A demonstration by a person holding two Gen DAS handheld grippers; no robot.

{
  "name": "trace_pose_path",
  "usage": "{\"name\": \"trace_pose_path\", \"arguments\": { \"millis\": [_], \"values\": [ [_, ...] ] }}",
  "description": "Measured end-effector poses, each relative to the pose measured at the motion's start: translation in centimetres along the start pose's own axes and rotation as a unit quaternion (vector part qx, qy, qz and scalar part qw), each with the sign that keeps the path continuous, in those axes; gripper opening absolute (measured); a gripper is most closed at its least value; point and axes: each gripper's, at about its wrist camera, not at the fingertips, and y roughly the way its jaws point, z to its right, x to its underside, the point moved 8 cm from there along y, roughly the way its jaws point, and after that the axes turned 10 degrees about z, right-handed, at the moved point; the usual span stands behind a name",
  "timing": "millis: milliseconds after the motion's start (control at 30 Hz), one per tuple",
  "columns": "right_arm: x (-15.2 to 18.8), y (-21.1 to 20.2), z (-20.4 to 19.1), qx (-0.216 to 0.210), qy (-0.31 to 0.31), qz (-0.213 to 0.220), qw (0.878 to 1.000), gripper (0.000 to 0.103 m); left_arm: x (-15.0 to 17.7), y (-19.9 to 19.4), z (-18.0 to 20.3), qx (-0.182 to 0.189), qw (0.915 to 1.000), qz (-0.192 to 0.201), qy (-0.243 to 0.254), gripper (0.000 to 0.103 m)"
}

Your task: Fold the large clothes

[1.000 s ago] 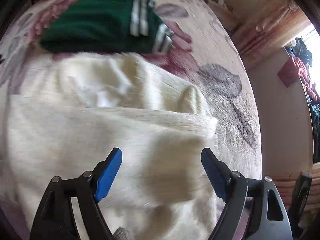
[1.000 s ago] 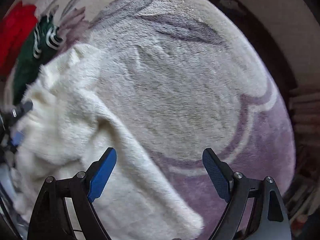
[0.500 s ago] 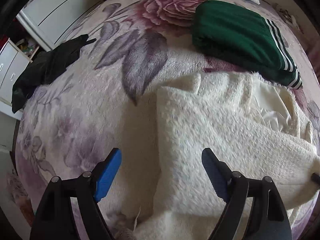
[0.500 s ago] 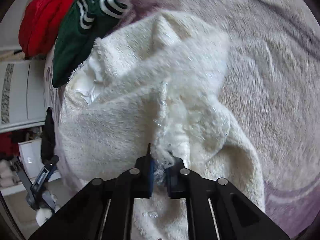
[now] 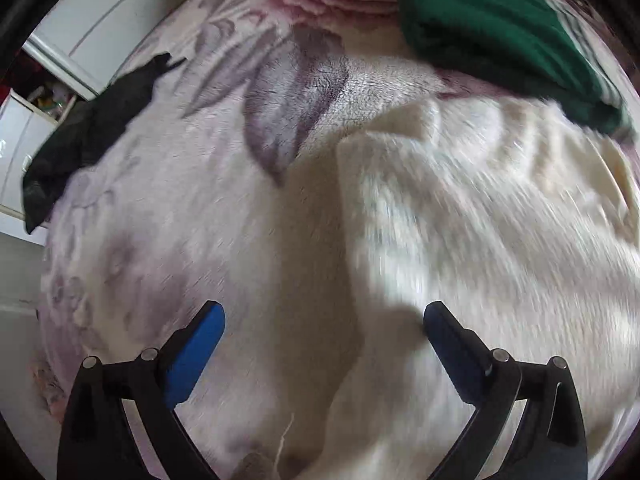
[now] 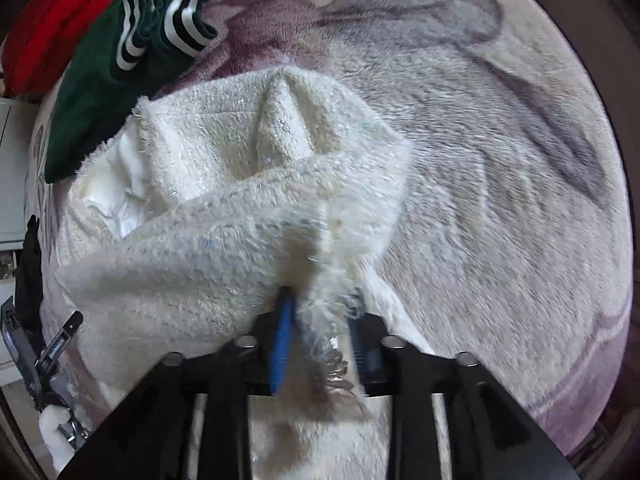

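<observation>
R jaws on 1 white garment point(image 6: 224, 264)

- The right gripper point(image 6: 320, 320), wide open over the floral blanket point(image 6: 480, 160) a second ago, now pinches the cream fleece garment's point(image 6: 224, 248) fringed edge.
- The left gripper point(image 5: 324, 344) has swung from above the garment point(image 5: 480, 240) to its edge beside the blanket point(image 5: 180, 220).

Right gripper point(image 6: 320, 312) closed on a fringed edge of the cream fluffy garment point(image 6: 224, 248), fabric pinched between the blue pads point(image 6: 282, 336). Garment bunched and partly folded over itself on the floral blanket point(image 6: 500, 184). Green striped garment point(image 6: 108, 80) touching its far left edge, red garment point(image 6: 52, 28) beyond. Left gripper point(image 6: 48, 360) visible at lower left edge, state unclear.
</observation>
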Motion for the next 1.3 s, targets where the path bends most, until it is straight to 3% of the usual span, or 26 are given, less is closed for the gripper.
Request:
{"name": "trace_pose_path", "arguments": {
  "millis": [33,133,267,367,433,533,633,800,900,967,1133,1300],
  "values": [
    [0.9,-1.3,0.2,-0.004,0.007,0.004,1.0,0.053,1.3,-1.3,0.0,-0.009,0.9999,0.0,0.009,0.103],
    [5.7,-3.9,-0.4,-0.035,0.021,-0.016,0.999,0.057,6.2,-4.1,0.8,-0.004,0.9995,-0.018,0.025,0.103],
    [16.1,-2.2,-3.8,-0.094,-0.002,-0.121,0.988,0.057,13.3,-4.4,2.3,-0.001,0.9957,-0.077,0.051,0.103],
    [22.1,0.7,-5.7,-0.099,-0.002,-0.18,0.979,0.057,18.0,-3.6,2.5,0.0,0.9912,-0.122,0.051,0.103],
    [24.8,1.9,-6.4,-0.108,0.017,-0.203,0.973,0.057,19.6,-3.4,2.0,0.003,0.9896,-0.136,0.046,0.103],
    [27.1,2.1,-7.3,-0.102,-0.006,-0.221,0.97,0.057,18.8,-4.3,1.3,0.008,0.9907,-0.127,0.047,0.103],
    [24.6,0.1,-7.5,-0.122,0.002,-0.198,0.973,0.057,14.6,-5.9,0.6,0.016,0.9948,-0.092,0.04,0.103],
    [12.7,-3.6,-7.4,-0.126,0.011,-0.105,0.986,0.057,2.7,-6.0,3.1,0.032,0.9991,-0.015,0.024,0.103],
    [4.4,-3.2,-10.3,-0.129,-0.019,-0.054,0.99,0.057,-3.4,-3.6,4.9,0.004,0.999,0.026,0.036,0.103],
    [0.5,-1.5,-13.6,-0.146,-0.04,-0.048,0.987,0.057,-7.0,-0.4,6.1,-0.022,0.9981,0.038,0.043,0.103],
    [-3.3,5.1,-22.2,-0.221,-0.053,-0.118,0.967,0.057,-9.7,6.5,6.9,-0.056,0.9957,0.013,0.073,0.103],
    [-2.4,11.0,-24.0,-0.157,-0.113,-0.148,0.97,0.057,-8.8,8.1,6.7,-0.051,0.9966,0.0,0.064,0.103]
  ]
}}
